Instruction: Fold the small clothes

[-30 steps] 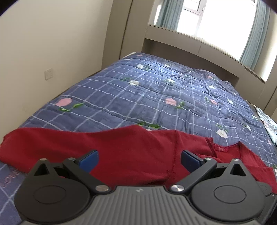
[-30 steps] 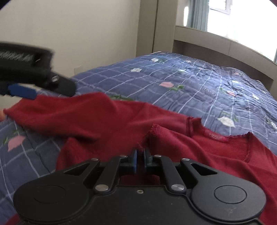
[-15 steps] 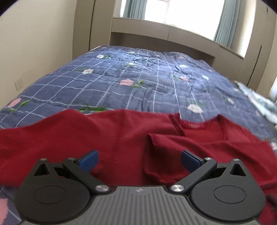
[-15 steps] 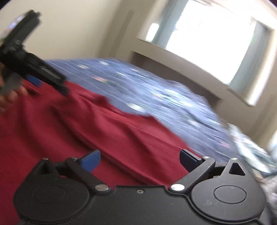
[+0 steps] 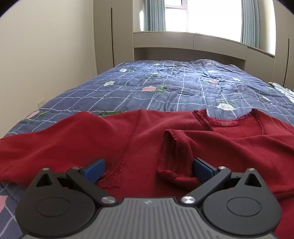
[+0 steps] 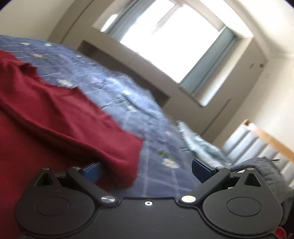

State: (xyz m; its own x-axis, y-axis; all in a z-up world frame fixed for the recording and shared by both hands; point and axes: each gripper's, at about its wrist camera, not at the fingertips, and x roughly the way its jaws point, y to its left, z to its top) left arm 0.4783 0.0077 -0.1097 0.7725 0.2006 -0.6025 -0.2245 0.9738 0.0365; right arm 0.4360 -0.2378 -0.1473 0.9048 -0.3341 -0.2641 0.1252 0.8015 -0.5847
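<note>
Both tongs carry blue pads on black linkage arms with silver pivot screws: left tongs (image 5: 148,168) ribbed grey, right tongs (image 6: 146,170) plain black.

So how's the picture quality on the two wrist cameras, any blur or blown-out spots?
Left wrist view: sharp; the red top and blue quilt are crisp, though the window is blown out white and fisheye bends the walls. Right wrist view: tilted and motion-smeared; the quilt pattern streaks, the window glares, and only the right tongs look sharp.
</note>
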